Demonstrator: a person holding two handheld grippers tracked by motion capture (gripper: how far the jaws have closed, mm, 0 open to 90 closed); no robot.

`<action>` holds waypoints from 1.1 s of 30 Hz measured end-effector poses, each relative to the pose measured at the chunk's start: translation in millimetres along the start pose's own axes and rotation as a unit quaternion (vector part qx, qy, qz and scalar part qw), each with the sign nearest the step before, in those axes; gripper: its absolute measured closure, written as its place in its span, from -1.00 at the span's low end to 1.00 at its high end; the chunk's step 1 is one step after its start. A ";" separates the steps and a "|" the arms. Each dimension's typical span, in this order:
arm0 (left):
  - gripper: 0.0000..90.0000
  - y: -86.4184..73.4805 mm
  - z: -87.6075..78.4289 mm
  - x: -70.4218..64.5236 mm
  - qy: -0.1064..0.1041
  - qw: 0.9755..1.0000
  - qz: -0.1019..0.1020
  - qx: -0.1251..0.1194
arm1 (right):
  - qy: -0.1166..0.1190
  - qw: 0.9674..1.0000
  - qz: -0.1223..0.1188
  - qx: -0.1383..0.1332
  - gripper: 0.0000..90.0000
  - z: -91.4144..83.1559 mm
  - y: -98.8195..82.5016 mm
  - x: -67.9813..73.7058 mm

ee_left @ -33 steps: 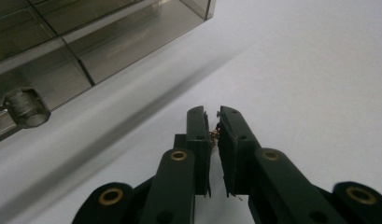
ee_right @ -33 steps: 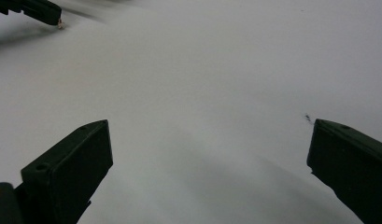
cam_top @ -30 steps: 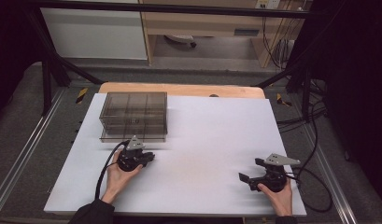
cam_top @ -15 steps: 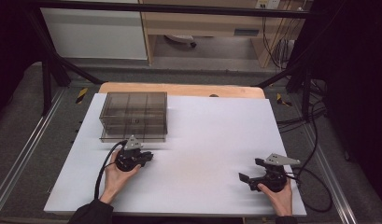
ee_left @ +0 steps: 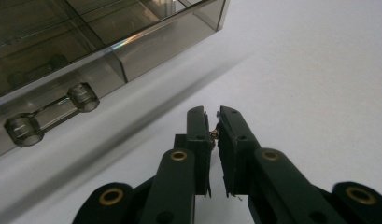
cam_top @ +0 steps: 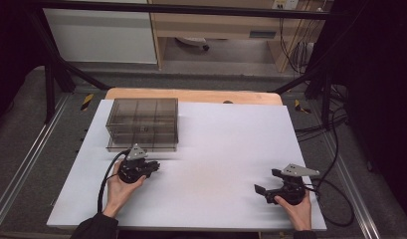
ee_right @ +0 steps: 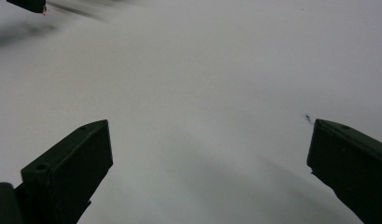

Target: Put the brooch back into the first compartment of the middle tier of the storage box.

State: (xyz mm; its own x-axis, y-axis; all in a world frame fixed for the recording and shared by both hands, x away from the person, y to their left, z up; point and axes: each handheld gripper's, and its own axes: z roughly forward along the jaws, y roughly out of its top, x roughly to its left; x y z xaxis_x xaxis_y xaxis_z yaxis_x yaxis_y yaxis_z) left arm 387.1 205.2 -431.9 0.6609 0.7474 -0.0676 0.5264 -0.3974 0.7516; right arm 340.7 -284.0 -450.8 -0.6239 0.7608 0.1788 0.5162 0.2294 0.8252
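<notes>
A smoky see-through compartment box stands at the back left of the white table. My left gripper lies just in front of it, held in a hand, jaws pointing right. In the left gripper view its jaws are shut to a hair's gap, with a tiny brownish speck between the pads that I cannot identify. The box's front wall and its clear two-ringed latch rise to the left. My right gripper rests at the front right, open wide. Bare table shows between its jaws.
A wooden strip runs along the table's far edge. Black frame posts and metal rails flank the table. Cables trail off the right side. A dark tip of the other gripper shows far off in the right gripper view.
The left gripper has shifted slightly left, nearer the box's front. The right gripper has stayed put.
</notes>
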 end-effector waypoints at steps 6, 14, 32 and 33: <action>0.83 -0.7 -6.5 1.3 0.005 1.000 0.001 -0.003 | 0.000 1.000 0.000 0.001 -0.99 -0.1 0.0 0.1; 0.83 -6.5 -19.5 5.4 0.015 1.000 0.002 -0.005 | -0.001 1.000 0.000 0.001 -0.99 0.5 -0.2 0.2; 0.83 -12.8 -37.9 13.6 0.026 1.000 -0.004 -0.010 | -0.002 1.000 0.001 0.001 -0.99 1.1 -0.3 0.4; 0.83 -13.1 -38.8 14.5 0.026 1.000 -0.003 -0.009 | -0.002 1.000 0.001 0.001 -0.99 1.2 -0.3 0.4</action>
State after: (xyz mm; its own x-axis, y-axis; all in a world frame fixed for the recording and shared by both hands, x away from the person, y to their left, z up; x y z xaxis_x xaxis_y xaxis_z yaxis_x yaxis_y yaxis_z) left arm 368.9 241.9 -417.3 0.6280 0.7773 -0.0387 0.5205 -0.3825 0.7634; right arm 340.9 -283.1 -451.6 -0.6214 0.7631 0.1778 0.5185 0.2303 0.8235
